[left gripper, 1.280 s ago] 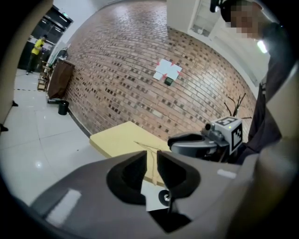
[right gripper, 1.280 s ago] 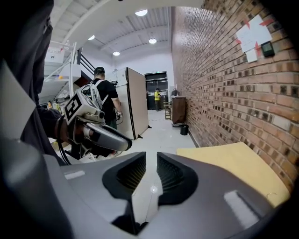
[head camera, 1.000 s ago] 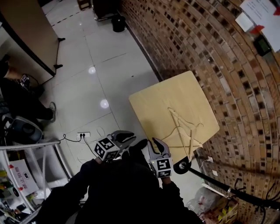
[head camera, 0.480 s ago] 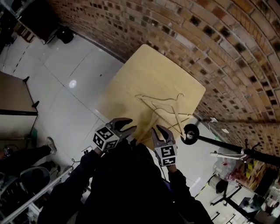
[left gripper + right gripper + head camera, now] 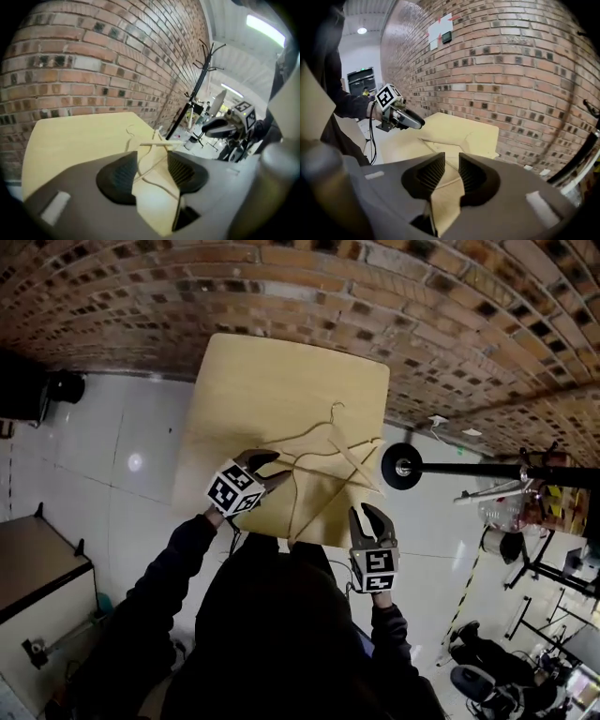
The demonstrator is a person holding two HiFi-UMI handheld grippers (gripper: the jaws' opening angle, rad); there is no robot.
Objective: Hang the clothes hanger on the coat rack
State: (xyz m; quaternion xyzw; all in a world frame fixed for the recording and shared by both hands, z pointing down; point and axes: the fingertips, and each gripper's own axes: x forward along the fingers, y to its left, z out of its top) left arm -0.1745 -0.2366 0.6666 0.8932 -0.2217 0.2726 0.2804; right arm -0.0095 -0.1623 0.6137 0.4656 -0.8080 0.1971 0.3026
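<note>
Pale wooden clothes hangers lie overlapping on the light wood table. My left gripper hovers over the table's near part, just left of them. Its jaws have just been opening and now stand open and apart from a hanger, with nothing gripped. My right gripper is off the table's near right corner, open by a narrow gap and empty, and it looks toward the hangers. The black coat rack stands right of the table, with its hooks up high.
A brick wall runs behind the table. White tiled floor lies to the left. Chairs and equipment crowd the far right. The coat rack's pole passes close on the right of the right gripper view.
The head view has swung round, so the table now lies straight ahead. Both grippers have moved forward to it. The left one has reached over the tabletop beside the hangers and its jaws have spread.
</note>
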